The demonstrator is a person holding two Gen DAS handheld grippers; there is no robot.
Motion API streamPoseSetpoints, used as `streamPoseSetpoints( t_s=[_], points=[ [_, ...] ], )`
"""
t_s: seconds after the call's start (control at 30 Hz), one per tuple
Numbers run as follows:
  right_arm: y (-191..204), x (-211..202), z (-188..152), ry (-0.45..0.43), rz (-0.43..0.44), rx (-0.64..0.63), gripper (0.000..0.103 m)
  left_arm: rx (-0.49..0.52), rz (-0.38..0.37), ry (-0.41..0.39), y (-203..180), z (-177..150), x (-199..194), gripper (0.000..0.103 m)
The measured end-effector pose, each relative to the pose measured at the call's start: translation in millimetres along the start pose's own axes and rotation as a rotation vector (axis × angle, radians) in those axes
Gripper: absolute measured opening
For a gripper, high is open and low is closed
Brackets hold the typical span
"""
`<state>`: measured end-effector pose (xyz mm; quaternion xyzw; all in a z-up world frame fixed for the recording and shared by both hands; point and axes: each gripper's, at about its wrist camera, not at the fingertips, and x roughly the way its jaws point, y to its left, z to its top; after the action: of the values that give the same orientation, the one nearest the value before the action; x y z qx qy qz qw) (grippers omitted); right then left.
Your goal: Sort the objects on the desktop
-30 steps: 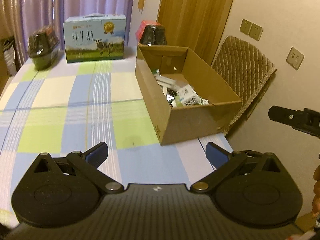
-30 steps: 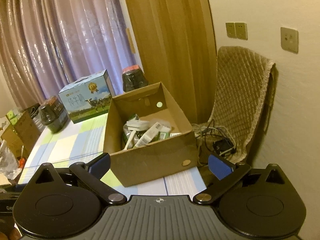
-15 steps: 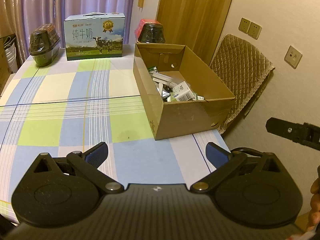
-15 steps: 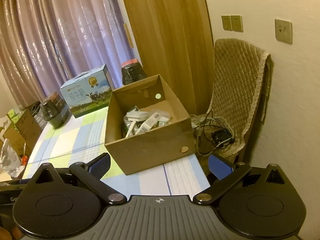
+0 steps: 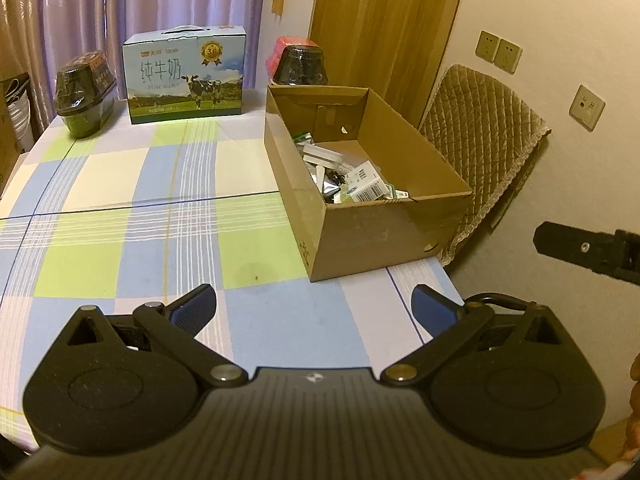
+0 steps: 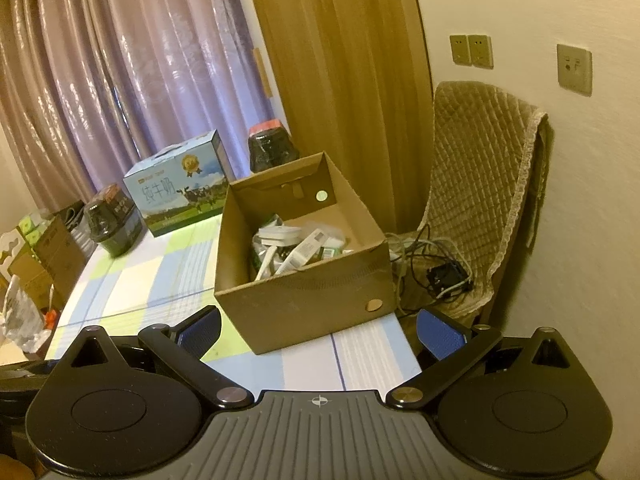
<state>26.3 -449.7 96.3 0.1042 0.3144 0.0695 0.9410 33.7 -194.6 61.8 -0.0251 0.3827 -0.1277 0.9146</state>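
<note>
On a table covered with a blue, green and white checked cloth [image 5: 168, 216], an open cardboard box [image 5: 372, 232] stands at the right-hand edge, near the front corner. Inside it lies a loose heap of small items [image 5: 348, 178]: white packets, a box with a barcode, foil wrappers. In the right wrist view the same pile [image 6: 296, 248] sits against the box's left wall.

The left gripper [image 5: 314, 308] hangs above the near part of the cloth, its blue-padded fingers [image 5: 196, 308] spread wide with nothing between them. The right gripper [image 6: 318, 330] is held over the table's front right corner, facing the box, also spread wide and empty. Part of its black frame [image 5: 588, 246] shows at the right edge of the left view.

At the far end of the table stand a milk carton case printed with a cow [image 5: 186, 76], a dark wrapped jar [image 5: 84, 96] to its left, and a second dark jar with a red lid [image 5: 298, 62] just behind the box. A chair draped in a quilted tan cover [image 6: 484, 184] stands beside the table against the wall, with tangled cables [image 6: 432, 264] on its seat.
</note>
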Motion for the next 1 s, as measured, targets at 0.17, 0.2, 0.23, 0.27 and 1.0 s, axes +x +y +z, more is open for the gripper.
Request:
streamPoseSetpoints(
  t_s=[0.17,0.2,0.23,0.27,1.0],
  points=[
    [-0.2,-0.9,1.9,-0.005,0.001,-0.003,0.101,0.003,-0.002,0.000,-1.2,0.3,1.7,0.102],
    [-0.1,-0.8,2.0,-0.006,0.001,-0.004,0.101,0.003,-0.002,-0.001,-1.4,0.1,1.8,0.102],
    [0.1,-0.7,1.8,-0.006,0.001,-0.005,0.101,0.003,-0.003,-0.002,-1.6,0.0,2.0,0.102],
    [-0.1,-0.4,1.7,-0.006,0.000,-0.006,0.101,0.002,-0.003,-0.003,-1.9,0.0,2.2,0.102],
    [-1.3,0.2,1.8,-0.005,-0.003,-0.007,0.101,0.004,-0.009,-0.003,-4.9,-0.8,4.3,0.102]
  ],
)
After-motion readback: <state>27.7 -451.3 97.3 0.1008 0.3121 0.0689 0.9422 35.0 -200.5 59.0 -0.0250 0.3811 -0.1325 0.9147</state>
